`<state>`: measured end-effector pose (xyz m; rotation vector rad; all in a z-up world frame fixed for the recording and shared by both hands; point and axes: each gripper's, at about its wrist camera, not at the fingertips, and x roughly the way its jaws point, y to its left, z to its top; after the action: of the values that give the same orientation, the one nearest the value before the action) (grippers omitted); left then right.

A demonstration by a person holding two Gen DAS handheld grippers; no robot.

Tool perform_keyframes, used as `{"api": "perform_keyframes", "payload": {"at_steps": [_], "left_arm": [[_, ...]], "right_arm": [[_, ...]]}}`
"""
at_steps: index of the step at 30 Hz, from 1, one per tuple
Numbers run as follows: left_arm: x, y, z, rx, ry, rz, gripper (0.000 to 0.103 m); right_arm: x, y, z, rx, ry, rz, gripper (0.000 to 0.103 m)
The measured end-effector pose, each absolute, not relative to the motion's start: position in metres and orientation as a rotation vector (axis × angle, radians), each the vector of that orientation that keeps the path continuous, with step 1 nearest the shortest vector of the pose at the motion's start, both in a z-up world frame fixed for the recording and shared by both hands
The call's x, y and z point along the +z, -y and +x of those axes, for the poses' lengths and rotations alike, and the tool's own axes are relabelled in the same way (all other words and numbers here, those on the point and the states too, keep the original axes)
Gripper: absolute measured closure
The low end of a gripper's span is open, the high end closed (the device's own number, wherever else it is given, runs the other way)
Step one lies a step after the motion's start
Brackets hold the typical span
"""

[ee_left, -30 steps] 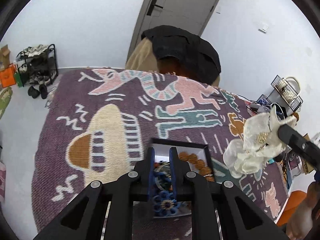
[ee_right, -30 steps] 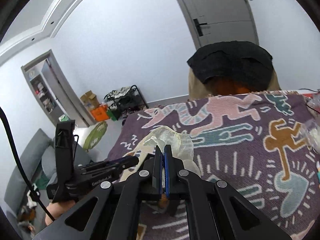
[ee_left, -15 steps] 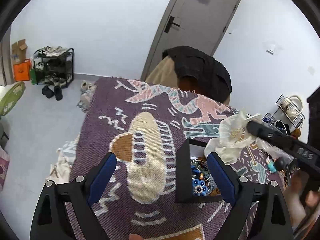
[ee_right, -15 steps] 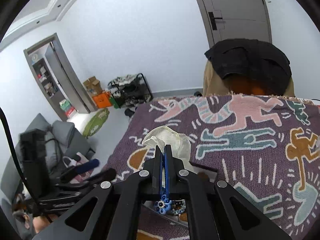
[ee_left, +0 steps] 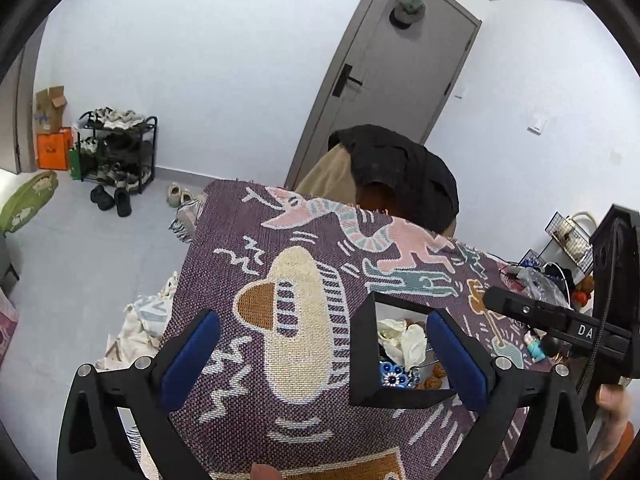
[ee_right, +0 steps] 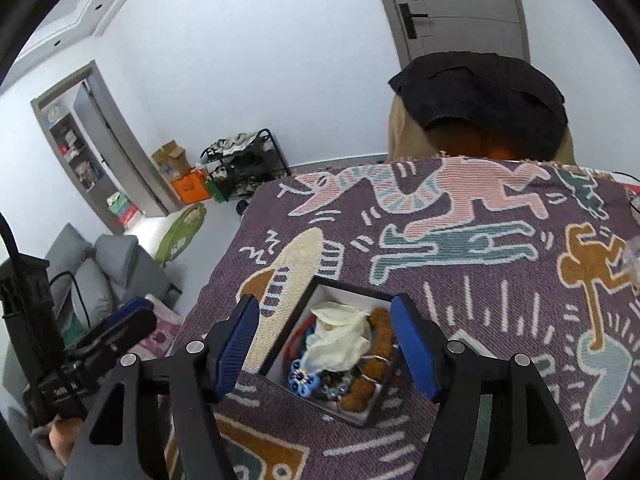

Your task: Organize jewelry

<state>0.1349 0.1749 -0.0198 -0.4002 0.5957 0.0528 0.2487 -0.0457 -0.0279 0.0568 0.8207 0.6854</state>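
Right wrist view: the right claw [ee_right: 326, 344], jaws just spread and empty, hangs above the black square box [ee_right: 374, 416]. A cream fabric flower [ee_right: 340, 338] lies inside it. The left claw [ee_left: 326, 360] gapes wide, empty.

Purple woven cloth [ee_right: 500, 320] with pink, teal, cream and brown cartoon figures – pretty loud. Black box [ee_right: 280, 344], white inside, holds a cream fabric flower [ee_right: 340, 340], blue flower beads [ee_right: 302, 380], brown beads [ee_right: 360, 394].

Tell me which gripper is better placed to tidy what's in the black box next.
Right, probably. The right gripper hangs open directly over the black box, framing the cream flower. The left gripper is open too, mostly over the blanket.
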Motion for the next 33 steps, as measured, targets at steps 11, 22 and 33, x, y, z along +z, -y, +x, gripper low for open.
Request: {"api": "perform_keyframes", "payload": {"at_steps": [11, 22, 33], "left_arm": [[0.003, -0.129, 0.131, 0.031, -0.578, -0.282, 0.000], [0.022, -0.071, 0.110, -0.006, -0.507, -0.195, 0.000], [0.028, -0.025, 0.073, 0.002, -0.460, -0.119, 0.000]], "right_arm": [[-0.023, 0.107, 0.234, 0.661, -0.832, 0.111, 0.028], [-0.005, 0.163, 0.197, 0.569, -0.739, 0.091, 0.000], [-0.003, 0.205, 0.156, 0.529, -0.665, 0.051, 0.000]]}}
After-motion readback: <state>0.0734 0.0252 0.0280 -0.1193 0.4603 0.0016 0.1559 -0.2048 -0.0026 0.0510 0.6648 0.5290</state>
